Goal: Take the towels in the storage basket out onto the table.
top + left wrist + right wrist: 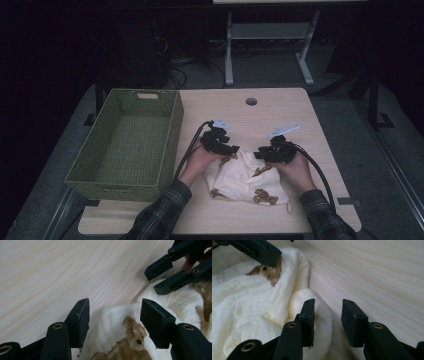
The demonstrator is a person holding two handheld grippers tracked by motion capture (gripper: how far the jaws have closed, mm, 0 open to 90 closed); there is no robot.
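**Both tongs at the far edge of the teddy-print cloth**

The cream cloth (248, 179) lies crumpled on the near middle of the bench (280, 107), soft and fleecy, printed with brown teddy bears; one bear sits right under the left tongs (113, 320) in the left gripper view. Its far edge is rolled into thick folds.

The left tongs stand open with nothing pinched, cloth below the gap. The right tongs (327, 322) stand at a middling gap, also empty, a rounded fold lying just by the inner jaw and bare wood under the rest.

To do the pick-up well, each pair should likely sink until one jaw slides under a single layer at the edge, then close on that layer alone, the two grips well apart so the cloth can be spread or lifted evenly. The green wicker basket (172, 132) stands empty just to the left of the hands.
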